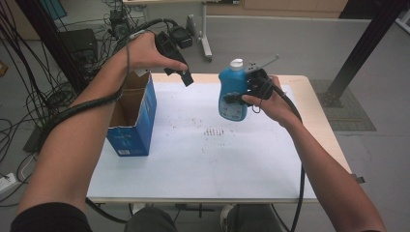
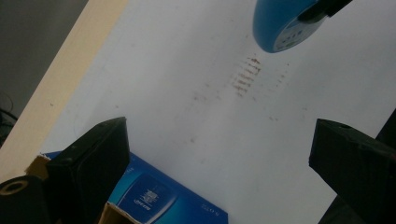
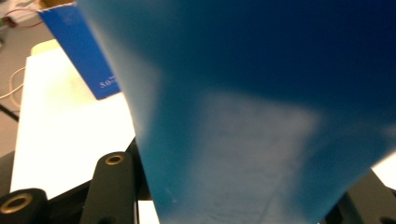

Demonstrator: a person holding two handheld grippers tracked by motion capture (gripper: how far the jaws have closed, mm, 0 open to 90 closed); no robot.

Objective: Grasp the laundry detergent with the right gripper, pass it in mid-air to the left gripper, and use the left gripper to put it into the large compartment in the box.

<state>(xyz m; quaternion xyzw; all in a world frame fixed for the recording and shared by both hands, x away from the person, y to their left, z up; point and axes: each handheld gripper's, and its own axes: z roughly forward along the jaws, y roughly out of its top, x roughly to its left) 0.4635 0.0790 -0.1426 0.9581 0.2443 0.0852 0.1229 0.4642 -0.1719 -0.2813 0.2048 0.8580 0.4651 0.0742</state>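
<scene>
Two items on our list, plus the tools that work them. Item one: a blue bottle (image 1: 232,92) with a white cap (image 1: 236,64), upright and lifted clear of the table (image 1: 203,169), above the far right part of its white top. Our right gripper (image 1: 240,94) has its jaws clamped on the bottle's body. Item two: an open blue carton (image 1: 134,121), standing at the table's left edge, flaps up, mouth facing upward. Our left gripper (image 1: 184,77) hovers above the carton's far corner, jaws spread wide with nothing between them. We judge the step in hand to be carrying the bottle over to the carton for packing. To do it well, we keep the bottle upright, hold the squeeze firm, bring it high enough to pass the carton's rim, centre it over the opening, then lower it straight. The free gripper could steady a carton wall if the carton tips.
</scene>
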